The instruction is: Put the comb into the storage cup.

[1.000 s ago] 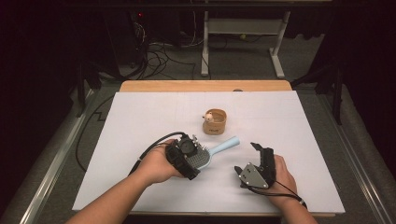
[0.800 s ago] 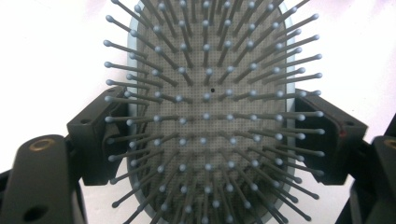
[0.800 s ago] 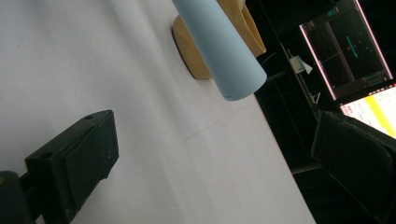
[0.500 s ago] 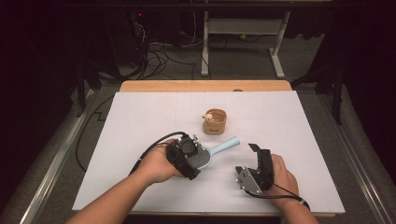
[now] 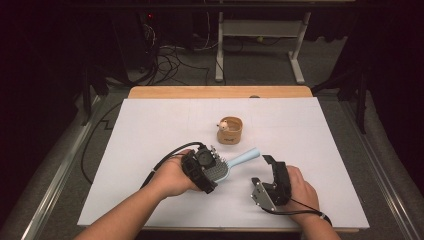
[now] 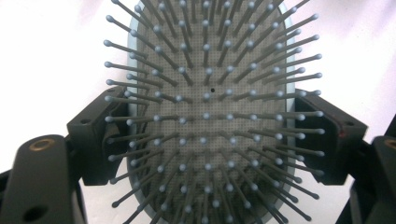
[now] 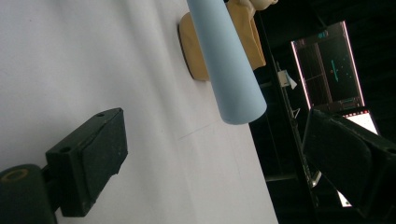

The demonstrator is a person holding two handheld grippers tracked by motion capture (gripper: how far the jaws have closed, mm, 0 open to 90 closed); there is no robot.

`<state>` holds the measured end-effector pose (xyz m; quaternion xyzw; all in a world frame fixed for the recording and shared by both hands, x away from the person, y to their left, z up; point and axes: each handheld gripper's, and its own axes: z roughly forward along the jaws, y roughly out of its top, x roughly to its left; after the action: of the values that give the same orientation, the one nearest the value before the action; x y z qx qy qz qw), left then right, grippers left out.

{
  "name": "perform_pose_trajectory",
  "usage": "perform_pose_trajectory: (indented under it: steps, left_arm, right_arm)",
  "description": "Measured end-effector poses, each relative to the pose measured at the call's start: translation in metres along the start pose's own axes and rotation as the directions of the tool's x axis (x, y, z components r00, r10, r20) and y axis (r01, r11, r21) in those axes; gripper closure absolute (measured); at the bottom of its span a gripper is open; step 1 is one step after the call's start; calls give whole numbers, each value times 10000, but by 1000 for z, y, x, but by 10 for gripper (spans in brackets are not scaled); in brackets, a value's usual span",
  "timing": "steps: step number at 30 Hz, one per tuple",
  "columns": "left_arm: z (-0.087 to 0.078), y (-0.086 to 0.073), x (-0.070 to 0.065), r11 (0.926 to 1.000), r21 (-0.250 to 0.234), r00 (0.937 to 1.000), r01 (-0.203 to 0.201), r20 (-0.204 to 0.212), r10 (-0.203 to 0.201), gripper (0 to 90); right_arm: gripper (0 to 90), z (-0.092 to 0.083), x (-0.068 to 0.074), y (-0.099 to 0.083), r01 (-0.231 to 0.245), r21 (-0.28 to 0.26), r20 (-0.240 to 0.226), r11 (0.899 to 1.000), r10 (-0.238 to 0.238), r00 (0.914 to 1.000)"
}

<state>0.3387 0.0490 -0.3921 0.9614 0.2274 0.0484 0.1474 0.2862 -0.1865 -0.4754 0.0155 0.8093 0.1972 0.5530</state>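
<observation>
White table (image 5: 150, 150); left hand-held gripper (image 5: 212, 167) clamped on hairbrush (image 5: 227, 167) head; right hand-held gripper (image 5: 265, 172) wide, just narrowing, empty.

Brush (image 5: 226, 169): pale blue handle & rim, grey dotted pad w/ grey bristles, lighter blue-grey tips. Cup (image 5: 230, 131): tan wood, w/ cream thing inside. Surface (image 5: 150, 130): white sheet, light wood strip at far edge. Both tongs, left (image 5: 212, 167) & right (image 5: 267, 167): black; right has a silver plate.
</observation>
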Motion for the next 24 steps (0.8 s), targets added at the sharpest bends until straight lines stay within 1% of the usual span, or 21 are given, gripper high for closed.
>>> perform_pose_trajectory:
  steps: [3, 5, 10, 13, 14, 19, 20, 21, 22, 23, 24]
  left_arm:
    - [2, 2, -2, 10000, 42, 10000, -79, 35, 79, 206]
    - [3, 4, -3, 9999, 55, 9999, -106, 33, 106, 206]
    - [5, 7, -5, 9998, 71, 9998, -181, 22, 181, 206]
    - [6, 9, -6, 9997, 88, 9998, -219, 17, 219, 206]
    - [6, 10, -7, 9997, 85, 9997, -222, 44, 221, 206]
    - [8, 13, -9, 9995, 80, 9995, -297, 52, 297, 206]
    - [8, 14, -9, 9995, 100, 9995, -303, 50, 303, 206]
    - [8, 14, -10, 9994, 99, 9994, -325, 74, 324, 206]
    - [9, 15, -10, 9995, 75, 9995, -311, 43, 310, 206]
    - [9, 16, -11, 9993, 83, 9993, -356, 65, 355, 206]
    - [9, 17, -11, 9993, 92, 9993, -364, 86, 363, 206]
  right_arm:
    - [115, 0, 0, 1, 167, -51, 29, 9998, -167, 9999]
    - [134, -1, 0, 2, 186, -48, 50, 9998, -186, 9998]
    - [168, -1, 1, 4, 313, -128, 301, 9994, -309, 9991]
    - [183, -1, 1, 5, 424, -143, 298, 9990, -420, 9987]
    - [186, -1, 2, 5, 448, -181, 461, 9988, -439, 9980]
    - [233, -2, 2, 7, 589, -220, 530, 9980, -577, 9969]
    - [242, -2, 3, 8, 637, -251, 575, 9977, -622, 9964]
    - [253, -2, 2, 8, 881, -336, 613, 9955, -859, 9944]
    - [262, -2, 2, 9, 897, -384, 674, 9952, -870, 9939]
    - [273, -3, 3, 10, 824, -326, 625, 9961, -803, 9948]
    - [280, -2, 3, 10, 984, -363, 637, 9945, -960, 9933]
